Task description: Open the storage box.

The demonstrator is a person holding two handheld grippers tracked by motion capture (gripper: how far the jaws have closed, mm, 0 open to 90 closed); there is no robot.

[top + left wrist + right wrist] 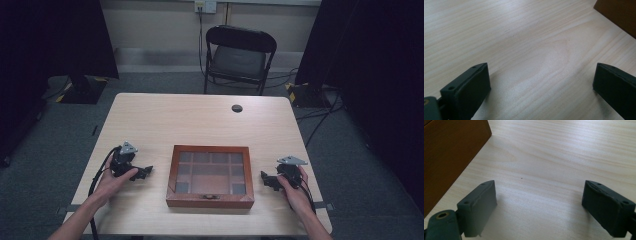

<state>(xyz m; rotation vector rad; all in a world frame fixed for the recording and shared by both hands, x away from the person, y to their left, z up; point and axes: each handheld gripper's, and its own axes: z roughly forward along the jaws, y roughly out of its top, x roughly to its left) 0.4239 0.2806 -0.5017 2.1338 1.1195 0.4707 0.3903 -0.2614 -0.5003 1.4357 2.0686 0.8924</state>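
Box (210, 176), brown wood with a glass lid over a grid of compartments, lies flat on the counter (200, 120) toward the 6 o'clock edge, roughly centred between the two hands. Its lid is down, and a small metal clasp shows on the wall facing the person. What sits inside the compartments is too dim to tell.

Left claw (145, 172) rests at 9 o'clock of the box, near it but apart, held by the left hand (117, 181) with its tips aimed toward the box. In the left gripper view its jaws stand spread wide over bare wood grain, nothing between them, and a corner of the box shows at 1 o'clock.

Right claw (265, 179) sits at 3 o'clock of the box, also near and not touching, held by the right hand (295, 192) and pointing inward. In the right gripper view its jaws are likewise spread wide with only bare counter between them, and the brown side wall of the box runs along at 10 o'clock, just beside the nearer jaw.

Toward 12 o'clock on the counter is a small dark round hole (237, 108). Beyond the far edge stands a black folding chair (239, 57) on grey floor
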